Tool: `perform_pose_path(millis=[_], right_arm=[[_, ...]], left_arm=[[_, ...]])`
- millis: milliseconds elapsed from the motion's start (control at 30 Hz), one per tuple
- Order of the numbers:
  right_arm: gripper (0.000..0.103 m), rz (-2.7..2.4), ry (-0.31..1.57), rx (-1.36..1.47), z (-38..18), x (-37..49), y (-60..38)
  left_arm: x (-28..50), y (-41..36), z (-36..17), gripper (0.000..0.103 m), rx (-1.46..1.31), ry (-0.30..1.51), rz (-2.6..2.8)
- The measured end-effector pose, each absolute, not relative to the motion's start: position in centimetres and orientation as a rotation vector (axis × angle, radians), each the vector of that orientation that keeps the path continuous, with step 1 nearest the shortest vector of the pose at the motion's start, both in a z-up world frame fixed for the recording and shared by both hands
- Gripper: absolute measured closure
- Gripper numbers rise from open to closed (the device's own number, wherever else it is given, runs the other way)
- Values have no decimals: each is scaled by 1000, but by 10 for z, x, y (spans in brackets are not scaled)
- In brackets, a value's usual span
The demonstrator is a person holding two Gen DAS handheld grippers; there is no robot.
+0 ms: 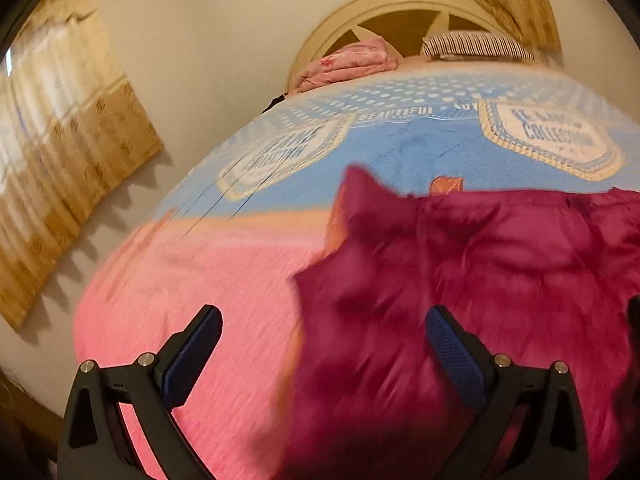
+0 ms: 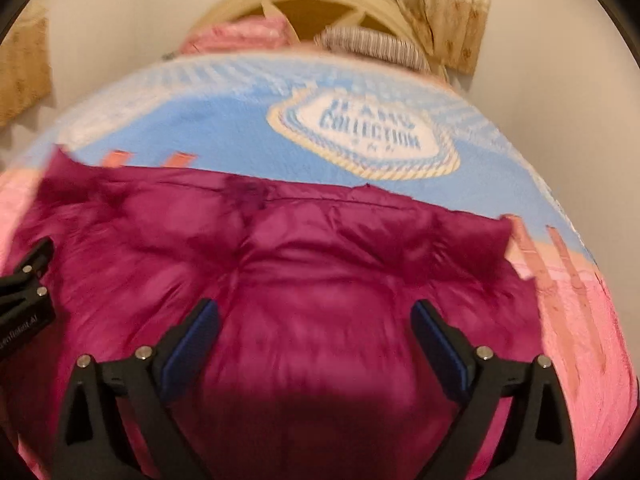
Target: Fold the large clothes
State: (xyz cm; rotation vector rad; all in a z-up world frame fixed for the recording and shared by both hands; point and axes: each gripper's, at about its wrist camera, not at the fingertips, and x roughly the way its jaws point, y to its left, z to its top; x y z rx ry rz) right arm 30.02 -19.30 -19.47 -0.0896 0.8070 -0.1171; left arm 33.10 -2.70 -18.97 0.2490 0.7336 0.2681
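A large magenta garment (image 2: 320,264) lies spread on the bed, wrinkled, its far edge running straight across the blue part of the bedspread. In the left wrist view the same magenta garment (image 1: 480,264) fills the right half, its left edge blurred. My left gripper (image 1: 324,320) is open and hovers over that left edge with nothing between its fingers. My right gripper (image 2: 316,312) is open above the middle of the garment, holding nothing. The left gripper's black body (image 2: 24,280) shows at the left edge of the right wrist view.
The bedspread (image 1: 200,280) is pink near me and blue with white "Collection" badges farther off. A folded pink cloth (image 1: 352,64) and a striped pillow (image 1: 476,44) lie by the cream headboard (image 1: 400,4). Beige curtains (image 1: 72,128) hang at the left and back right.
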Motion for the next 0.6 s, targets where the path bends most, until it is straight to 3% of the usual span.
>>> perform_pose_path(millis=[133,333,600], right_arm=[[3,-114,790,-136,-200,255,-188],[1,-139,817,-171,-236,252,-179],[1,-135,782,-144,-206,219,-183]], left_arm=[[299,2,-208,1,197,778,304],[294,0,-231,1,182,810,290],[264,9,-212,1,147,791,318]])
